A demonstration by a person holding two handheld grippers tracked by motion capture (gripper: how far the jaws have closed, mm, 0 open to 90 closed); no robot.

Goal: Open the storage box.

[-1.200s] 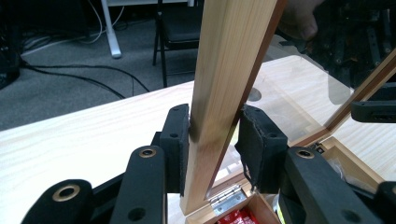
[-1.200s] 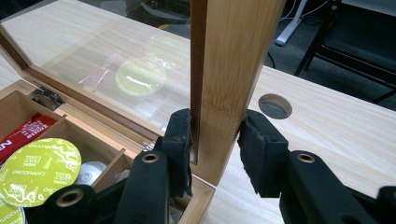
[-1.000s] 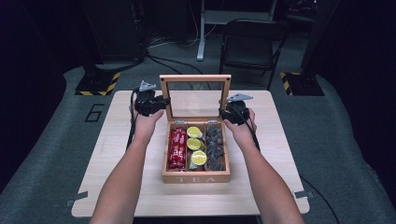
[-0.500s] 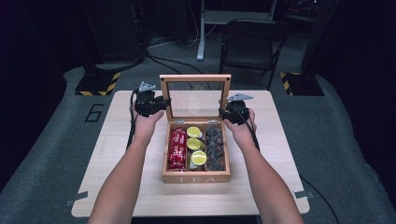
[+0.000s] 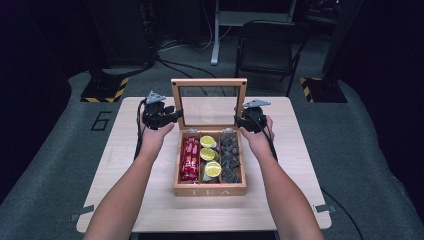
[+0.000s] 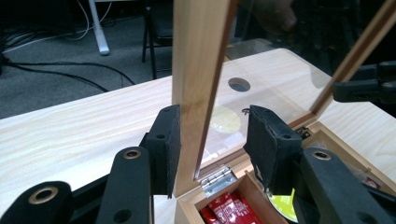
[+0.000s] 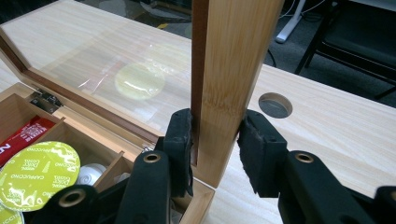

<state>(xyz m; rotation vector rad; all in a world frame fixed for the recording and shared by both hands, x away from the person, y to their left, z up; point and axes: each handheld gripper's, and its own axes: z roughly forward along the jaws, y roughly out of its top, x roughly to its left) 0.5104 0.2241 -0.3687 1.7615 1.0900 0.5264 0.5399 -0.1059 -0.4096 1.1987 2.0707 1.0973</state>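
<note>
at the left edge of the upright lid (image 5: 209, 100), the left gripper (image 5: 172, 116) has its jaws spread; they have just been opening, and the lid's wooden side rail stands between them. the left gripper view shows what the high view cannot: one pad (image 6: 169, 149) lies against the rail's outer face while the other pad (image 6: 266, 144) stands clear of the glass side. on the opposite edge, the right gripper (image 5: 241, 120) is clamped on the lid's other rail, and the right gripper view shows both pads (image 7: 181, 140) pressed to the wood just above the hinge corner.

the tea box (image 5: 210, 190) sits open in the middle of the table (image 5: 125, 165), lid raised at its far side. from above, its three compartments show: red packets (image 5: 190, 159) at the left, yellow-green capsules (image 5: 209, 155) in the middle, dark packets (image 5: 230, 157) at the right. a silver hinge (image 6: 217, 179) shows in the left gripper view. beyond the table stands a black chair (image 5: 267, 50), with cables on the floor.
</note>
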